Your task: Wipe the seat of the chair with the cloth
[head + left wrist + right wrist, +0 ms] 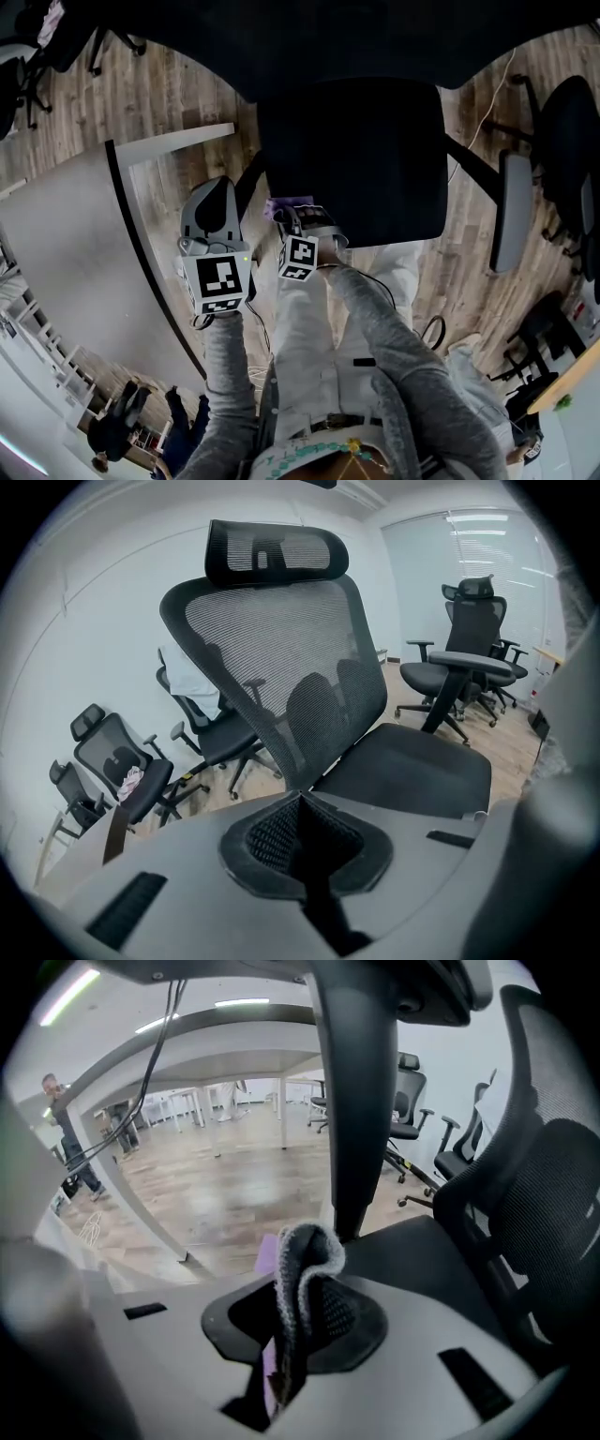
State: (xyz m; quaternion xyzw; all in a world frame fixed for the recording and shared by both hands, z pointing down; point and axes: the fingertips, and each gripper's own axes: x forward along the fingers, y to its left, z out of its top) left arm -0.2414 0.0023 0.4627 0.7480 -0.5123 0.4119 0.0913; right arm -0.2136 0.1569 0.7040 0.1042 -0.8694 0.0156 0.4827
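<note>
While my right tongs [302, 1286] stay out of nothing — they are clamped on the grey cloth [309, 1246], one fold standing up between them at the near corner of the chair seat [356, 159] — my left tongs [305, 808] are pressed together, empty, facing the mesh backrest [281, 658].

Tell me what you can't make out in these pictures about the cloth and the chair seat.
Grey-and-purple cloth: in the head view the right gripper covers all but a purple edge.
Black chair seat: too dark in the head view to show dirt.
Whether cloth touches seat: no view shows it.
</note>
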